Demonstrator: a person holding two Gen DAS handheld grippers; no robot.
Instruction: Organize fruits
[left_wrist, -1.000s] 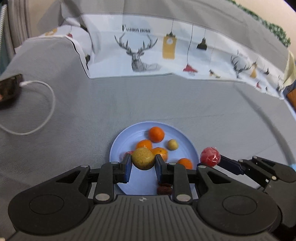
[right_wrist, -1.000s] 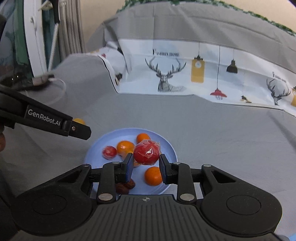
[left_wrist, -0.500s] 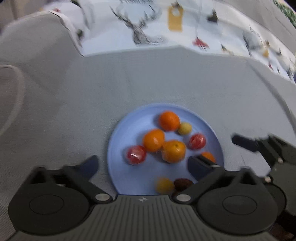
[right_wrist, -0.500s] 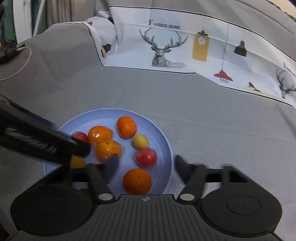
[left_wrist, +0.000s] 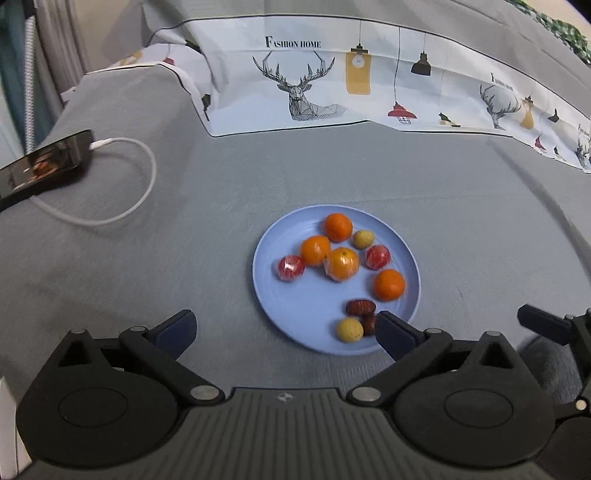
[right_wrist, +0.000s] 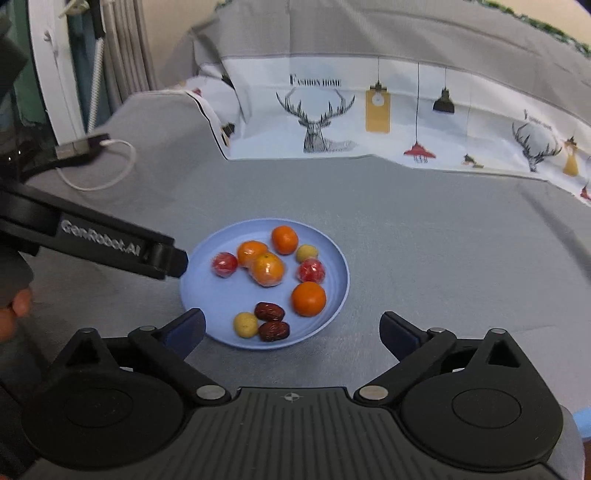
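Grey woven cloth (left_wrist: 332, 177), round pale-blue plate (left_wrist: 295, 325) of glossy fruits, left gripper (left_wrist: 284, 332) spread wide and empty before plate, right gripper (right_wrist: 291, 328) just opened, empty.

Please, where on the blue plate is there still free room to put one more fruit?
The blue plate is bare at its near-left part, below the left red fruit. The far half is crowded with oranges; the dates fill the near-right.

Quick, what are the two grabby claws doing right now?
Left gripper: open, holding nothing.
Right gripper: jaws just opened, holding nothing.
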